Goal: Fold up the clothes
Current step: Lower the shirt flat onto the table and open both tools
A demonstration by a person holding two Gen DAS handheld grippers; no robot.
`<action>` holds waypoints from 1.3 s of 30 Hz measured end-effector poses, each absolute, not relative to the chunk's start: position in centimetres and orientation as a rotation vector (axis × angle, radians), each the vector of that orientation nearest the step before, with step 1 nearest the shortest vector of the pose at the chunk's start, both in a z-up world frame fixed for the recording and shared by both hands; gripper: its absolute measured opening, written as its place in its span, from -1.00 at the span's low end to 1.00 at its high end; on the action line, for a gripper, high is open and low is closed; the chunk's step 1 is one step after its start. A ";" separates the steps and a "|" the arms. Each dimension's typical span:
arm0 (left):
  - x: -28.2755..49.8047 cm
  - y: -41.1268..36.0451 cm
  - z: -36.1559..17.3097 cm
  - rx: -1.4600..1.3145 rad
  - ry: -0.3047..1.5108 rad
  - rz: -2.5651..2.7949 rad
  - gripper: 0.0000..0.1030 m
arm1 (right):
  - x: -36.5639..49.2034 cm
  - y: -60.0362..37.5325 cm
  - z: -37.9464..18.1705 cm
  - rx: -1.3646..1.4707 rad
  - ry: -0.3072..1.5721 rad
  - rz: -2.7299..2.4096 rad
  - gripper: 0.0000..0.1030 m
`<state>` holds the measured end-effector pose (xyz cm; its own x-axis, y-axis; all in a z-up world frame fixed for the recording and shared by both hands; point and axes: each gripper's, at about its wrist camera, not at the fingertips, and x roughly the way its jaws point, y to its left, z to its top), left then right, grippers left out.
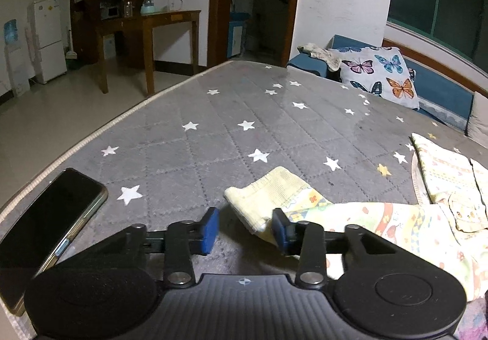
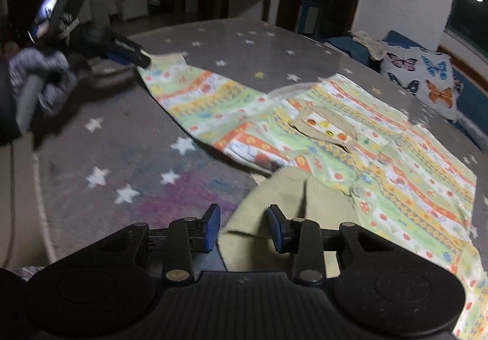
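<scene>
A patterned baby garment (image 2: 320, 138) lies spread on the star-print mattress (image 1: 213, 114). The left gripper (image 1: 245, 228) has jaws spread at its cuff (image 1: 268, 193); the right gripper (image 2: 244, 225), jaws spread, hovers over its hem. A phone (image 1: 45, 227) lies left of the cuff.

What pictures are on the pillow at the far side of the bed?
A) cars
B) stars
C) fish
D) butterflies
D: the white pillow leaning against the blue headboard shows colourful butterflies in purple, blue and orange, while the stars are on the grey mattress cover instead.
</scene>
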<state>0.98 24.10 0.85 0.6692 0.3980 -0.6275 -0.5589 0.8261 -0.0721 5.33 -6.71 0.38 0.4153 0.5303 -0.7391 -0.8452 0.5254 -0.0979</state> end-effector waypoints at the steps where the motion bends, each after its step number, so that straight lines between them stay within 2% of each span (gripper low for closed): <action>1: 1.1 24.1 1.1 -0.262 0.628 0.543 -0.46 | 5.3 -6.8 0.3 -0.511 0.713 0.900 -0.56; 2: 1.3 24.0 1.5 -0.254 0.616 0.540 -0.70 | 5.3 -7.1 0.4 -0.509 0.713 0.895 -0.65; 3: 1.4 23.9 1.8 -0.246 0.604 0.536 -0.75 | 5.3 -7.4 0.5 -0.506 0.713 0.889 -0.82; 5: 1.7 23.8 2.4 -0.230 0.580 0.529 -0.90 | 5.4 -8.2 0.9 -0.491 0.714 0.886 -0.89; 12: 2.8 23.4 4.7 -0.174 0.498 0.504 -0.92 | 6.6 -12.2 4.3 -0.374 0.736 0.920 -0.91; 18: 3.5 23.6 3.9 -0.150 0.534 0.522 -0.90 | 5.7 -11.5 2.4 -0.430 0.770 0.977 -0.88; 21: 3.5 24.4 2.8 -0.157 0.582 0.561 -0.65 | 5.5 -11.0 1.6 -0.448 0.789 0.994 -0.66; 22: 3.3 24.8 2.3 -0.162 0.596 0.583 -0.48 | 5.5 -11.0 1.7 -0.451 0.788 1.002 -0.64; 26: 2.5 26.3 2.1 -0.190 0.599 0.630 -0.18 | 5.8 -12.0 3.4 -0.427 0.757 1.009 -0.60; 27: 2.3 26.6 2.0 -0.197 0.600 0.641 -0.13 | 5.9 -12.3 3.8 -0.418 0.749 1.003 -0.54; 28: 2.1 27.0 2.0 -0.204 0.600 0.653 -0.02 | 6.1 -12.5 4.0 -0.411 0.741 0.991 -0.39; 30: 2.8 26.6 1.7 -0.179 0.615 0.629 0.05 | 6.6 -12.8 4.1 -0.403 0.734 0.957 -0.29; 32: 3.5 26.1 1.4 -0.151 0.630 0.603 0.14 | 7.3 -13.2 3.9 -0.389 0.739 0.919 -0.29; 39: 6.3 25.0 -0.1 -0.062 0.687 0.537 0.19 | 9.4 -14.7 2.9 -0.327 0.766 0.817 -0.21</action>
<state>6.32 24.97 -0.07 0.6432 0.4511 -0.6187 -0.4912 0.8629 0.1185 9.43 -14.67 2.86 0.4406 0.5324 -0.7228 -0.7555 0.6548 0.0218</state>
